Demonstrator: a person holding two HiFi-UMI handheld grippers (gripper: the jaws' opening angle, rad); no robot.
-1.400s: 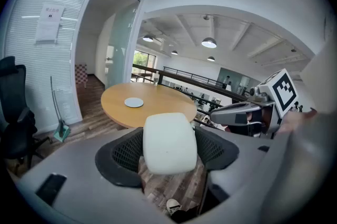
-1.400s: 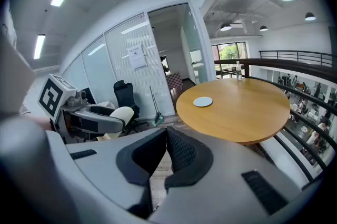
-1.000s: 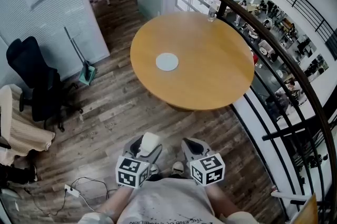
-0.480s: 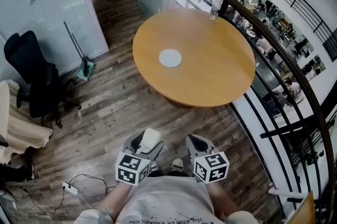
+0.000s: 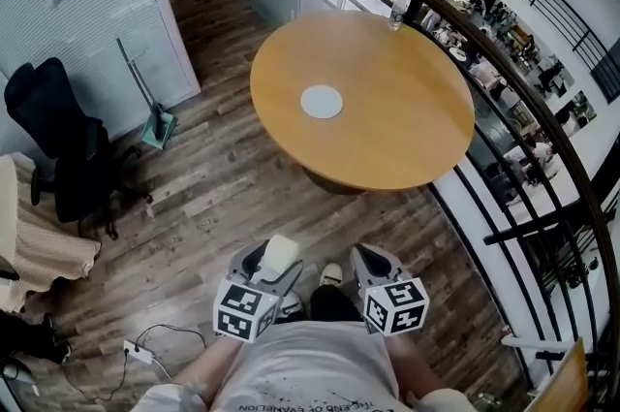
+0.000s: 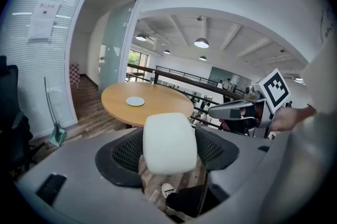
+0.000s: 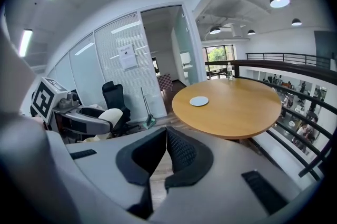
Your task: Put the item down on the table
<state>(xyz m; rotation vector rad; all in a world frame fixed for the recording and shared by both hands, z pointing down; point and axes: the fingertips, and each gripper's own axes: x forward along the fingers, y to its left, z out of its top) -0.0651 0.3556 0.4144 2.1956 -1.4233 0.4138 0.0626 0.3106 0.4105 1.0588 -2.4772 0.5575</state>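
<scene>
White block (image 6: 169, 143): a rounded, pale, smooth-sided piece, clamped between the two black mesh pads (image 6: 122, 153) of the left gripper (image 6: 167, 150); it stands up past the pad tips.
Left gripper (image 5: 274, 267): jaws closed onto the block, held low in front of the person's body, above the floor and well short of the table.
Right gripper (image 7: 164, 157): pads (image 7: 181, 152) drawn together with their tips touching and nothing between them; just beside the left gripper in the head view (image 5: 373, 267).
Floor (image 5: 213, 206): dark wood planks under both grippers; a white cable (image 5: 145, 347) lies at lower left.
Round wooden table (image 5: 387, 139): ahead of both grippers, its top bare but for a white disc (image 5: 322, 101) left of centre.
Railing (image 5: 528, 114): dark metal, curving past the table's right side.
Office chair (image 5: 58, 148): black, well left of the table, near a glass partition.
</scene>
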